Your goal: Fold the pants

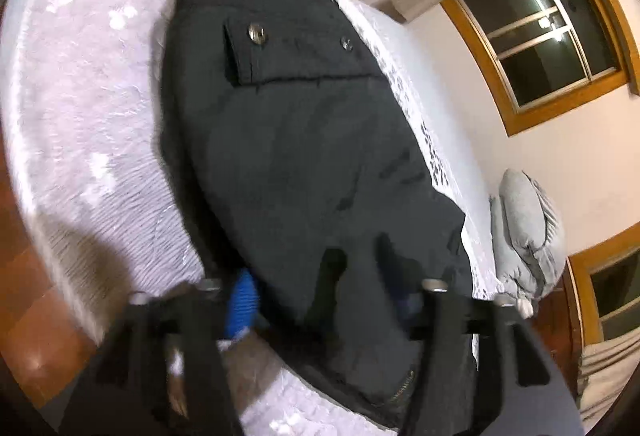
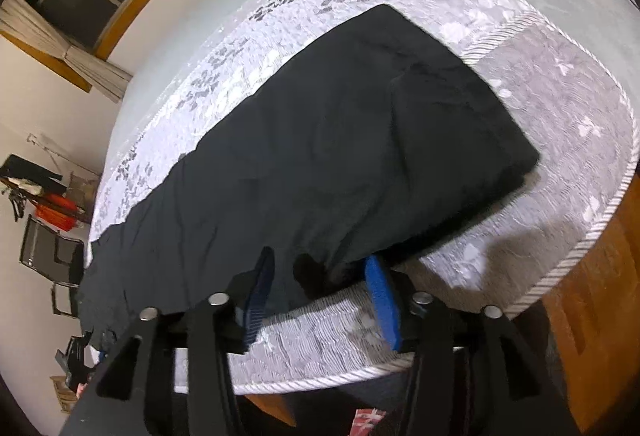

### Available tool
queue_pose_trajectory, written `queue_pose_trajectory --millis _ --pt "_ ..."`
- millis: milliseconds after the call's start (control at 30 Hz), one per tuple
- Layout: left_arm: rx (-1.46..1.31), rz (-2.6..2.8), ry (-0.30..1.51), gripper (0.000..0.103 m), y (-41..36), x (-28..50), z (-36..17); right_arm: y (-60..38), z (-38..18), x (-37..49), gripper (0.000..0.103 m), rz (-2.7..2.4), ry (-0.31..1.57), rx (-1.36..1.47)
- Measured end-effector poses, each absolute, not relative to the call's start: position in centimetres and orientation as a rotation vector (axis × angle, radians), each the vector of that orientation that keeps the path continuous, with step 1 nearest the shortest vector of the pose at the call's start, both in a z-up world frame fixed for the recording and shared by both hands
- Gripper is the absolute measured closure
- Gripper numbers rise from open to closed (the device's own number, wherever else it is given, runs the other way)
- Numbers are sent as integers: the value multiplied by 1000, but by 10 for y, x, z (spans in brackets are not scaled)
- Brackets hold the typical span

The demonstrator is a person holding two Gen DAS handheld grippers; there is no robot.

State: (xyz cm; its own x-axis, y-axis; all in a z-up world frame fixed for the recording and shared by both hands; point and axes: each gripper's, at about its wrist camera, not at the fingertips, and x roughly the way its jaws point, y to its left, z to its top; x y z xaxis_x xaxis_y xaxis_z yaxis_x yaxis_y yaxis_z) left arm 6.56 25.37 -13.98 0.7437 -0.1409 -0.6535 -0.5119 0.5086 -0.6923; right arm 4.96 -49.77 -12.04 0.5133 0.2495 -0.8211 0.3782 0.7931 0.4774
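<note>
The big bed (image 1: 80, 96) has a white flowery cover. The black pants (image 1: 304, 140) lie flat on it, folded long, reaching from 6 o'clock up to 12 o'clock in the left view. A pocket flap (image 1: 280, 52) with shiny buttons sits near 12. The left gripper (image 1: 320, 296) stands partly open at 6 o'clock, over the near edge of the pants. The right gripper (image 2: 320, 288) is partly open too, at 6 o'clock, its blue fingers (image 2: 384, 300) either side of the pants' edge, not squeezing it.

Pants (image 2: 340, 156) cover the bedspread's (image 2: 560, 124) middle; its edges lie bare.
</note>
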Motion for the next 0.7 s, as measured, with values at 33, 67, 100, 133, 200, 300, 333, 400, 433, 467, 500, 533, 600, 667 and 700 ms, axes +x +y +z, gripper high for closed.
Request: queue_pose_trajectory --millis 33,67,100,133,200,300,333,400,433,467,500,533,600,667,700 --pt "-1034 280 721 33 252 61 -134 -505 -120 45 42 -95 1038 711" --pt "-1037 303 715 27 252 56 -131 -512 -119 41 40 -101 1026 736" --pt "-1040 315 712 24 251 52 -130 -523 -120 36 40 -106 1005 784" --pt "-1041 343 723 14 252 50 -130 -532 -122 32 40 -113 992 822" --pt "-1042 373 759 13 255 47 -134 -547 -129 28 39 -129 989 880" --pt "-1043 391 753 12 256 45 -136 -566 -145 24 38 -121 962 973" --pt "-1032 395 763 11 255 48 -137 -569 -150 25 38 -109 957 997" --pt "-1005 408 780 9 251 53 -140 -574 -164 27 38 -95 958 1055" --pt "-989 412 780 9 249 57 -140 -576 -171 29 38 -81 948 1080" --pt "-981 407 778 9 248 59 -140 -576 -174 31 38 -80 941 1088" --pt "-972 400 780 9 247 62 -141 -577 -177 33 38 -73 921 1102" --pt "-956 409 789 9 245 65 -141 -578 -179 36 37 -56 895 1117" --pt "-937 414 786 9 243 69 -143 -580 -183 40 38 -47 869 1138" --pt "-915 422 791 9 240 71 -143 -580 -184 46 53 -45 860 1139" --pt "-907 413 788 9 238 72 -142 -580 -183 52 60 -32 859 1140"
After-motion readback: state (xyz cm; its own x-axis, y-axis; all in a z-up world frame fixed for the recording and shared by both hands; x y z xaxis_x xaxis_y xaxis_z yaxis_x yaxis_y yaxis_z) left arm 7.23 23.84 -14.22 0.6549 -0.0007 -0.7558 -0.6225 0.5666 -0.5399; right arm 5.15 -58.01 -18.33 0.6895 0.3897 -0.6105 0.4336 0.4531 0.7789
